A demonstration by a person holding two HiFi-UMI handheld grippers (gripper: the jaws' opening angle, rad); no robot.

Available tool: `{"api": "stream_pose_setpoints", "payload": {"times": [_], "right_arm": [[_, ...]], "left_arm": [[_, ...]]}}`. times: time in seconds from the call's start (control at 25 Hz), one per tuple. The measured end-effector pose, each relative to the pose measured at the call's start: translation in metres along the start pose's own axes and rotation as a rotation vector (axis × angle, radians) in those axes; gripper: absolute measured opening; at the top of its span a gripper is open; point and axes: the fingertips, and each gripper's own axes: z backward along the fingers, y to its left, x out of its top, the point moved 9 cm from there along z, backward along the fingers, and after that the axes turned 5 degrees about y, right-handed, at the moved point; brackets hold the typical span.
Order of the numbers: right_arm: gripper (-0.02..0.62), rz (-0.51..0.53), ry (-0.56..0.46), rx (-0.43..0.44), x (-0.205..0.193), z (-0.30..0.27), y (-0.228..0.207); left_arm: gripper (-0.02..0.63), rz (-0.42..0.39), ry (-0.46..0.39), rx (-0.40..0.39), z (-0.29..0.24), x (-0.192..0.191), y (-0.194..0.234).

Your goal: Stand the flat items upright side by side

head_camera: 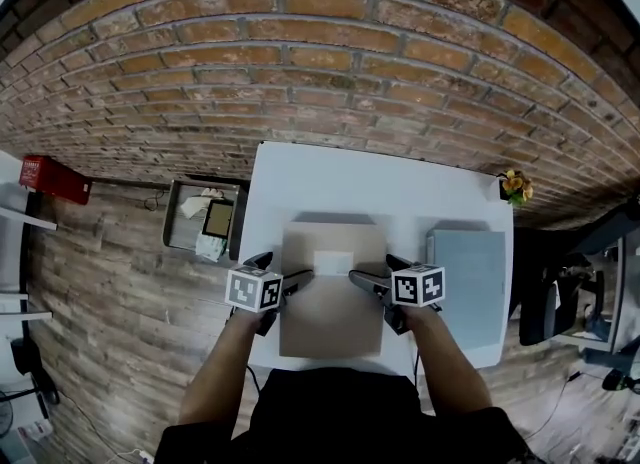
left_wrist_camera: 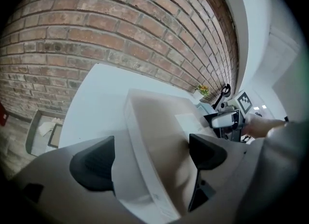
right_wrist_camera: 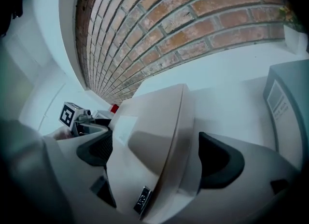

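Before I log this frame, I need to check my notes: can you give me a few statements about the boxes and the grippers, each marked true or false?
1. The tan box lies flat on the white table. True.
2. The grey box already stands upright. False: it lies flat, to the tan box's right.
3. The left gripper and the right gripper each straddle one side edge of the tan box. True.
4. The flower pot sits at the table's near left corner. False: it sits at the far right corner.
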Motion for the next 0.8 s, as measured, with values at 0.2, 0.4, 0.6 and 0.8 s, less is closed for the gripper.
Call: {"api": "stream_pose_setpoints", "payload": {"times": [0.2, 0.4, 0.6, 0.8], "right_arm": [[0.55, 0.017, 0.048, -0.011, 0.0, -0.01, -0.004], [0.517, 0.034, 0.051, -0.025, 0.0, -0.01, -0.004], [0.517, 0.05, 0.064, -0.047, -0.001, -0.013, -0.002], [0.508, 0.068, 0.085, -0.023, 0.005, -0.016, -0.003]], "left_arm": [[0.508, 0.039, 0.024, -0.084, -0.008, -0.002, 0.005], [0.508, 0.04, 0.035, -0.109, -0.01, 0.0, 0.008], [0.508, 0.02, 0.047, -0.101, -0.014, -0.001, 0.004], [0.508, -0.018, 0.063, -0.129, -0.02, 0.006, 0.002]]}}
